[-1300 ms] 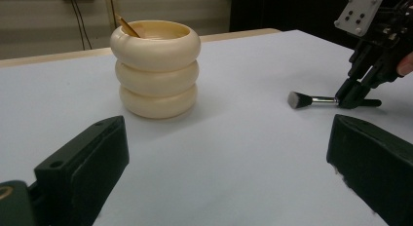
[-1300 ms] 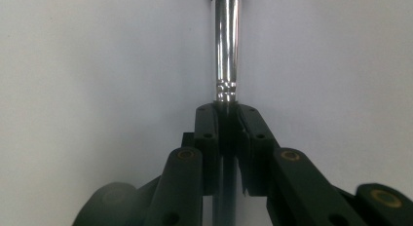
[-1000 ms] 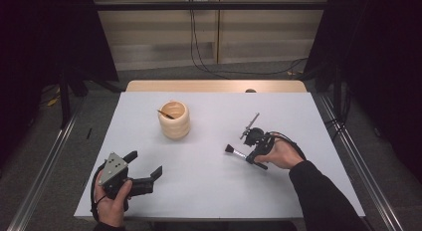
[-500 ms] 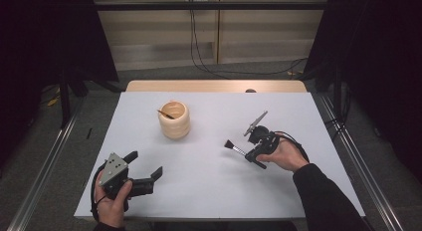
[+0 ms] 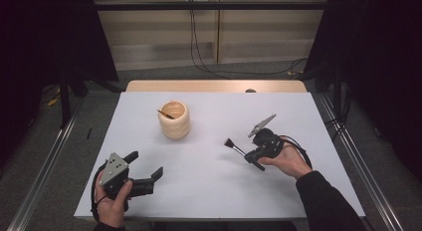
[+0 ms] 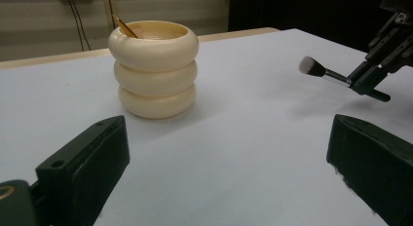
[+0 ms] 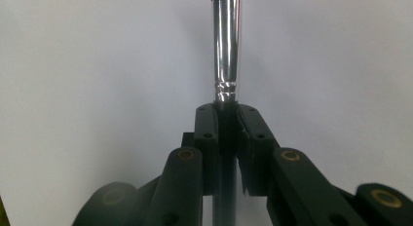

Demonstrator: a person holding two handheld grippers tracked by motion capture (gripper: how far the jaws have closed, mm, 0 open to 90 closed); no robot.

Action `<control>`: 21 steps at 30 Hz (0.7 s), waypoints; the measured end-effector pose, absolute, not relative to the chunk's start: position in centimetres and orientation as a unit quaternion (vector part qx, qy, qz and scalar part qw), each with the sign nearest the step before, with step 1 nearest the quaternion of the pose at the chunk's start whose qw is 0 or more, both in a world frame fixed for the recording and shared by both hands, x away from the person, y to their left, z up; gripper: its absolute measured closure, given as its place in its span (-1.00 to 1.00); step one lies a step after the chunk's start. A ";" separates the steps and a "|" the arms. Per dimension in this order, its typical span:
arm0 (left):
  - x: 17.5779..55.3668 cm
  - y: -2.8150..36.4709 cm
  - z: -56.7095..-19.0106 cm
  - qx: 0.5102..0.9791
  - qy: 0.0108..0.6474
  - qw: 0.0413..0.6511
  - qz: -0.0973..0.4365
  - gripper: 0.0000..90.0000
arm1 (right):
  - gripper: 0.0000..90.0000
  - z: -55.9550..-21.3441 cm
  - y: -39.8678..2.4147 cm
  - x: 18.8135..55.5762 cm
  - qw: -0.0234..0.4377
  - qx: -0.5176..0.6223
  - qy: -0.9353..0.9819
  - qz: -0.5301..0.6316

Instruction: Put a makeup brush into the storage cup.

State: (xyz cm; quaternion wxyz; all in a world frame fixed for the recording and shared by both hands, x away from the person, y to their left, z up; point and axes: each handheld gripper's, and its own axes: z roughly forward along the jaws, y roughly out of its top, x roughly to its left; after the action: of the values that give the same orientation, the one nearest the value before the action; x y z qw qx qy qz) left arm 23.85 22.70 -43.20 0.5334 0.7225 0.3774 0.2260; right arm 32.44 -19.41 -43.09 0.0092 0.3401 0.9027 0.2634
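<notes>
A cream ribbed holder (image 5: pixel 174 120) (image 6: pixel 153 70) stands on the white table (image 5: pixel 209 191), with a thin brown handle (image 5: pixel 165 114) leaning out of it. My right gripper (image 5: pixel 250 156) (image 7: pixel 226 114), right of the middle, is shut on a makeup brush (image 5: pixel 235 147) (image 7: pixel 226 50) by its silver ferrule. The brush's bristle head (image 6: pixel 311 66) points left towards the holder and hangs just above the table. My left gripper (image 5: pixel 146 164) (image 6: pixel 224 153) rests near the front left edge. It is open with nothing between its jaws and faces the holder.
A wooden strip (image 5: pixel 214 86) borders the table's far edge. Metal rails (image 5: pixel 45 161) run along the floor on both sides, and cables (image 5: pixel 199 52) hang down the back wall.
My right gripper has shifted slightly with the brush, and the brush head has lifted a little off the table. The left gripper has kept still.
</notes>
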 end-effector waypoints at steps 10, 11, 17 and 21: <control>24.0 22.5 -43.2 0.727 0.369 0.534 0.223 -0.96 | 0.77 -42.9 -20.6 32.1 0.022 0.365 0.882 0.297; 24.0 22.5 -43.2 0.728 0.367 0.536 0.222 -0.96 | 0.77 -42.9 -20.7 32.0 0.028 0.370 0.878 0.302; 23.9 22.5 -43.2 0.728 0.369 0.532 0.225 -0.96 | 0.77 -42.5 -21.4 31.7 0.050 0.365 0.871 0.326; 23.8 22.6 -43.2 0.728 0.370 0.531 0.227 -0.96 | 0.77 -42.6 -21.9 31.5 0.052 0.364 0.861 0.352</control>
State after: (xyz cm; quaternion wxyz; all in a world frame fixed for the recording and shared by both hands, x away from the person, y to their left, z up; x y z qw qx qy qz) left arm 23.83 22.56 -43.15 0.5306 0.7278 0.3705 0.2268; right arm 31.46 -21.87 -42.57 0.0525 0.3645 0.8605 0.3520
